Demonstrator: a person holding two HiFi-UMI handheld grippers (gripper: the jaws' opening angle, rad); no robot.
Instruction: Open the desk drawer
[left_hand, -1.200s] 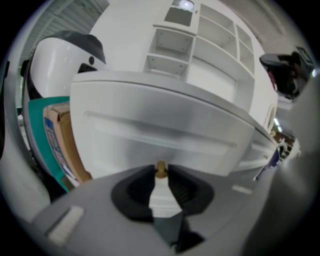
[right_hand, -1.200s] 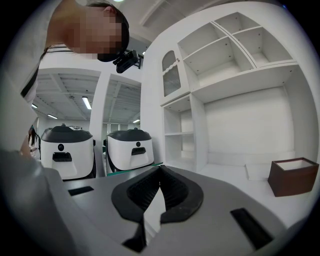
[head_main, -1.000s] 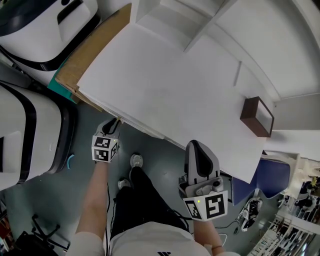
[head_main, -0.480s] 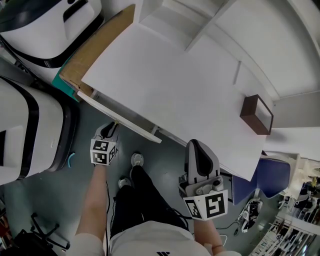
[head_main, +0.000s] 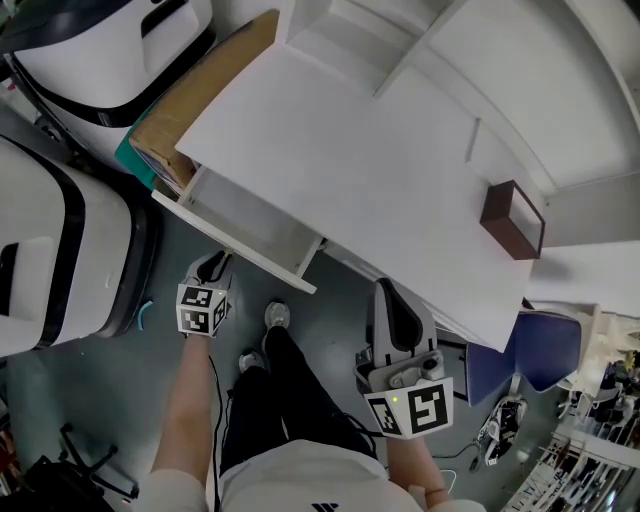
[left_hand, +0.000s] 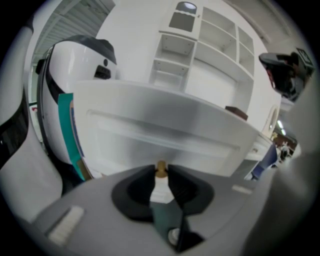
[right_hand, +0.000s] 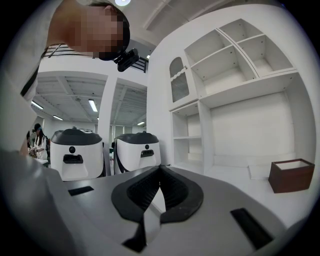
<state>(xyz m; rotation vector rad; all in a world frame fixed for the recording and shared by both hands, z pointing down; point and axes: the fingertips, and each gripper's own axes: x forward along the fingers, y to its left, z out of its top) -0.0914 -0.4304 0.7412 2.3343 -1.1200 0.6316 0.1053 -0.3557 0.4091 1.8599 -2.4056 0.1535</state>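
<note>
The white desk (head_main: 360, 160) has its drawer (head_main: 248, 222) pulled out at the left front, its inside showing in the head view. The drawer's white front panel (left_hand: 165, 132) fills the left gripper view, with a small brass knob (left_hand: 161, 168) at its middle. My left gripper (head_main: 214, 264) (left_hand: 160, 173) is shut on that knob, pads pressed on both its sides. My right gripper (head_main: 386, 291) (right_hand: 159, 169) hangs at the desk's front edge to the right of the drawer. Its jaws are shut with nothing between them.
Two big white machines with black bands (head_main: 55, 250) (head_main: 100, 50) stand left of the desk. A cardboard panel (head_main: 185, 95) leans against its left side. A brown box (head_main: 513, 220) (right_hand: 291, 175) sits on the desk, shelves (head_main: 340, 35) behind. A blue chair (head_main: 525, 350) is at the right; the person's legs (head_main: 280, 380) are below.
The drawer has slid out of the desk towards the person, from nearly closed to well out. My left gripper has drawn back with the knob. The right gripper has barely shifted.
</note>
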